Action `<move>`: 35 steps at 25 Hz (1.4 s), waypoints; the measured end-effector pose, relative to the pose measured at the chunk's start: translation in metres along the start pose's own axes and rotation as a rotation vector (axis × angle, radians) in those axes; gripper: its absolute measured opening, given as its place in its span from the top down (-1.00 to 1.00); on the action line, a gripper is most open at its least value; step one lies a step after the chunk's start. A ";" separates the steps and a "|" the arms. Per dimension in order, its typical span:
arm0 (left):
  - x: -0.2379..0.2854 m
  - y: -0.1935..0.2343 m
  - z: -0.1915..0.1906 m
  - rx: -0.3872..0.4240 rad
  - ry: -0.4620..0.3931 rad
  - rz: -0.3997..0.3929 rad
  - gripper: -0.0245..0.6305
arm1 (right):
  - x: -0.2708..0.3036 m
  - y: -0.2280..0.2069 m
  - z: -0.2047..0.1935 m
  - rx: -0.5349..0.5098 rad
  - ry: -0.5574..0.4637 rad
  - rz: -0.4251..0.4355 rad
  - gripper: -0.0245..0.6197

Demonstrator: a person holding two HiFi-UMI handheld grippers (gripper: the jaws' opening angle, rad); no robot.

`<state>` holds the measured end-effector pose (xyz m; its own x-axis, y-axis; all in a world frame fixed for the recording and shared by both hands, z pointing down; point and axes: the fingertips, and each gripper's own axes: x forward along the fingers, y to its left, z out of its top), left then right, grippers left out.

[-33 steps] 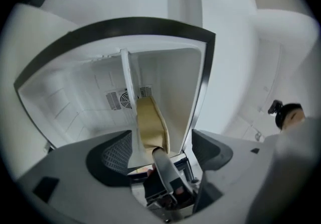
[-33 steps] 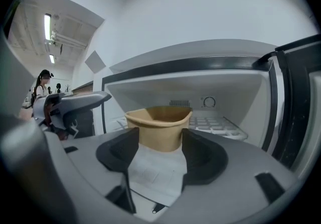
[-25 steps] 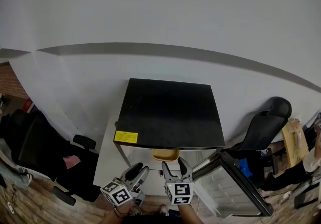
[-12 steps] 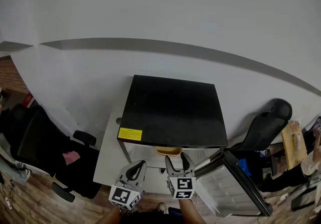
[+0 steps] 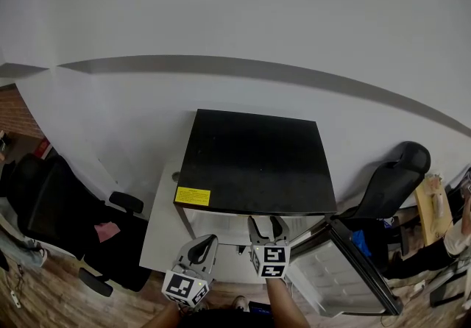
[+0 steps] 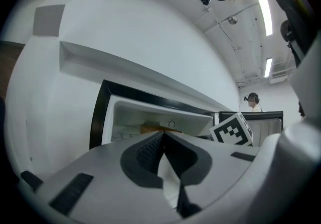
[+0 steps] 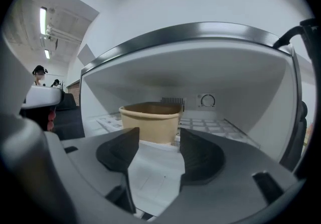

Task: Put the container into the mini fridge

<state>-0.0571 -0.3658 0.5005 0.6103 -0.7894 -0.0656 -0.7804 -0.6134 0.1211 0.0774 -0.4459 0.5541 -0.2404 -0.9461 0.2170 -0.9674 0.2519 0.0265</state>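
A black-topped mini fridge [image 5: 257, 161] stands with its door [image 5: 353, 275] swung open to the right. In the right gripper view a tan container [image 7: 150, 122] stands upright on the white shelf [image 7: 210, 126] inside. My right gripper [image 7: 158, 135] is open just in front of it, pads apart from it and nothing between them. In the head view this right gripper [image 5: 268, 223] sits at the fridge opening, and the top hides the container. My left gripper [image 5: 206, 243] hangs left of it, outside the fridge, and is shut on nothing. The left gripper view shows those jaws pressed together [image 6: 163, 135] before the fridge opening [image 6: 130, 117].
A white platform [image 5: 158, 223] carries the fridge against a white wall. A black office chair [image 5: 51, 209] stands at the left and another [image 5: 390, 179] at the right behind the open door. A person [image 5: 458, 234] is at the far right edge.
The left gripper's jaws have closed. The container, seen at the fridge front a second ago, is now out of sight under the top. The right gripper has moved up to the opening.
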 end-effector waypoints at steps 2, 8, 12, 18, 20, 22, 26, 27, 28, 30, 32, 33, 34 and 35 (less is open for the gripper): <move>-0.001 0.002 0.002 0.001 0.006 0.008 0.90 | 0.004 0.001 0.000 -0.002 0.003 0.001 0.10; -0.006 0.007 0.004 -0.007 0.011 0.028 0.90 | 0.009 0.008 0.001 -0.026 0.007 0.017 0.10; -0.010 0.007 0.004 -0.020 0.012 0.041 0.90 | -0.002 0.012 -0.003 -0.026 0.014 0.021 0.10; -0.017 0.002 0.016 -0.029 -0.015 0.042 0.90 | -0.048 0.016 0.012 0.028 -0.035 0.010 0.58; -0.021 0.001 0.020 -0.013 -0.020 0.060 0.90 | -0.071 0.021 0.024 0.052 -0.074 0.011 0.75; -0.027 0.002 0.018 -0.019 -0.017 0.082 0.90 | -0.095 0.028 0.036 0.071 -0.114 0.012 0.82; -0.032 -0.001 0.013 -0.049 -0.003 0.087 0.90 | -0.127 0.040 0.046 0.070 -0.139 0.008 0.88; -0.033 -0.003 0.013 -0.048 0.000 0.087 0.90 | -0.131 0.042 0.046 0.074 -0.138 0.011 0.88; -0.034 -0.005 0.012 -0.047 0.002 0.085 0.90 | -0.134 0.042 0.044 0.076 -0.136 0.012 0.88; -0.035 -0.008 0.012 -0.048 0.002 0.082 0.90 | -0.136 0.043 0.038 0.071 -0.125 0.012 0.88; -0.035 -0.010 0.012 -0.048 0.002 0.078 0.90 | -0.136 0.043 0.033 0.069 -0.114 0.012 0.88; -0.035 -0.010 0.012 -0.049 0.004 0.077 0.90 | -0.136 0.043 0.032 0.070 -0.114 0.013 0.88; -0.036 -0.011 0.011 -0.049 0.005 0.076 0.90 | -0.137 0.043 0.032 0.071 -0.115 0.012 0.88; -0.037 -0.011 0.011 -0.050 0.005 0.076 0.90 | -0.138 0.043 0.032 0.071 -0.116 0.011 0.88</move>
<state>-0.0721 -0.3303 0.4902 0.5504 -0.8334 -0.0499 -0.8168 -0.5499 0.1744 0.0666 -0.3110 0.4939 -0.2551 -0.9614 0.1030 -0.9667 0.2517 -0.0454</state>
